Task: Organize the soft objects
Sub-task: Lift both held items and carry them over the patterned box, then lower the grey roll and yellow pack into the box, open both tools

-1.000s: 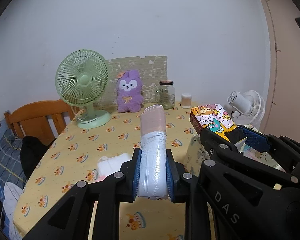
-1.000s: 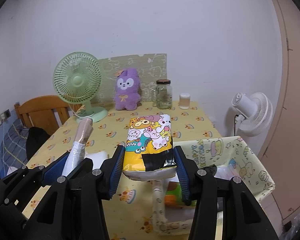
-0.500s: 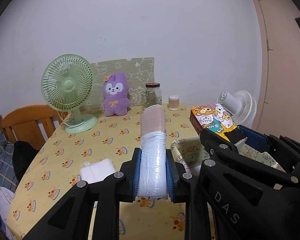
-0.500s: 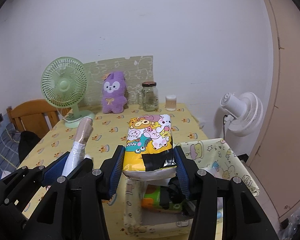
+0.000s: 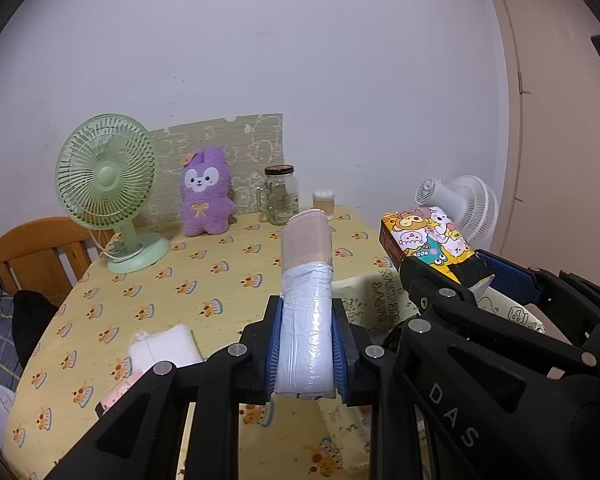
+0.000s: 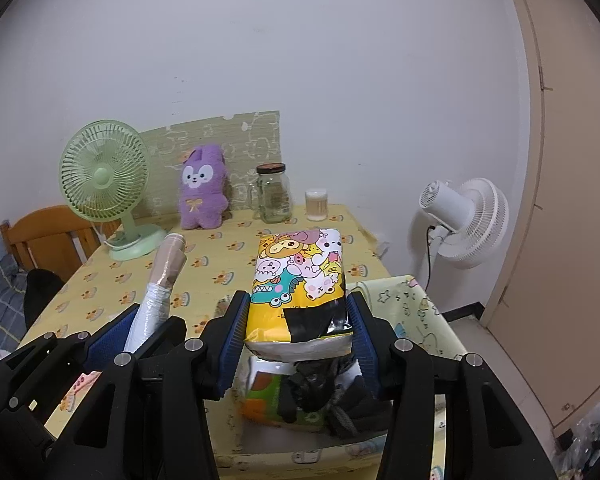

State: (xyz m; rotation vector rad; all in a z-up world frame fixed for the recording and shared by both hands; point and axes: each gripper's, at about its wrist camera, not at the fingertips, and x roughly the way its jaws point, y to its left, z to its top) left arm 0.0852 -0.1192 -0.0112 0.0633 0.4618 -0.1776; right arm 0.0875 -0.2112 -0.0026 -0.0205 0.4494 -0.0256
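Home dining corner, patterned tablecloth (image 5: 188, 280), plush toy (image 5: 206, 192), desk fan (image 5: 108, 184), wooden chair (image 5: 32, 252)

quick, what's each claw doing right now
Left claw: closed on the plastic-wrapped roll.
Right claw: closed on the cartoon-print tissue pack, held above the fabric storage bin.

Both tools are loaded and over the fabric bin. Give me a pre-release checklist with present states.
1. Left tool grips the plastic-wrapped roll: ok.
2. Right tool grips the cartoon-print pack: ok.
3. Pack above the fabric bin: ok.
4. Roll above the bin: cannot tell.
5. Room left in the bin, which already holds a green pack and dark items: cannot tell.
6. White pack on the table is not yet binned: not ok.
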